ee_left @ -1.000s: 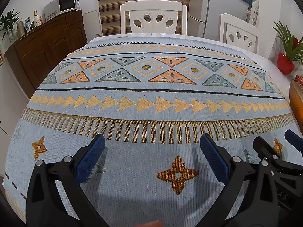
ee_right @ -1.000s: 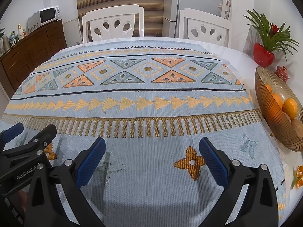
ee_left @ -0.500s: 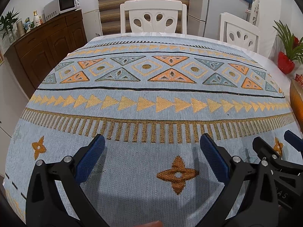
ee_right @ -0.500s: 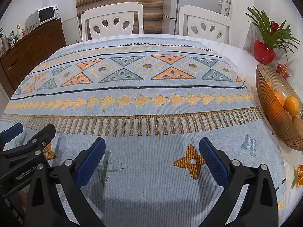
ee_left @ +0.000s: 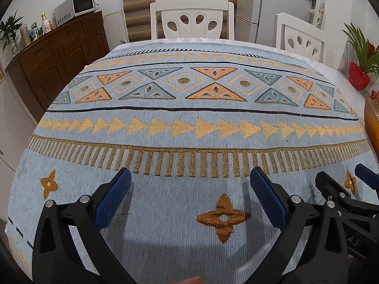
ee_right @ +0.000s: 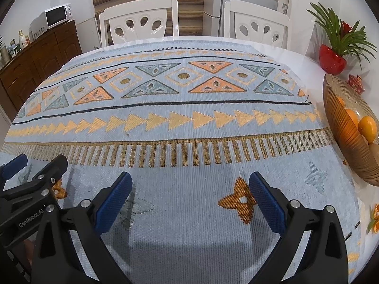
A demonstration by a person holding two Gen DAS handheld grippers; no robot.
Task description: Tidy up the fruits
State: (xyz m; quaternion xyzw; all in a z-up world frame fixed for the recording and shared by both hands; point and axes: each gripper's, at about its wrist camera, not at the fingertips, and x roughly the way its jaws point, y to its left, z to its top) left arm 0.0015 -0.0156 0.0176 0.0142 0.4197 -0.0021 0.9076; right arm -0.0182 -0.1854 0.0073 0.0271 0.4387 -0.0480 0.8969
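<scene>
Amber ribbed glass catches the eye at the far right: that bowl (ee_right: 343, 137) sits on the counter (ee_right: 279, 47) just off the edge of the patterned cloth (ee_right: 180, 123), and it already cradles a few oranges (ee_right: 367, 127), with something brownish tucked low beside them that you can't quite make out. Your left gripper (ee_left: 189, 187) hangs low over the cloth, jaws spread wide, nothing between the blue pads. Your right gripper (ee_right: 189, 187) is the same, released and empty, side by side with its partner. Down by the right edge there's a scrap of orange peel or a segment (ee_right: 375, 217) lying on the counter, near the bowl but outside it. Judging by that, most of the fruit looks gathered, and this stray piece may be what's left. The cloth itself carries no fruit at all. Your right gripper is the closer one for that reach.
</scene>
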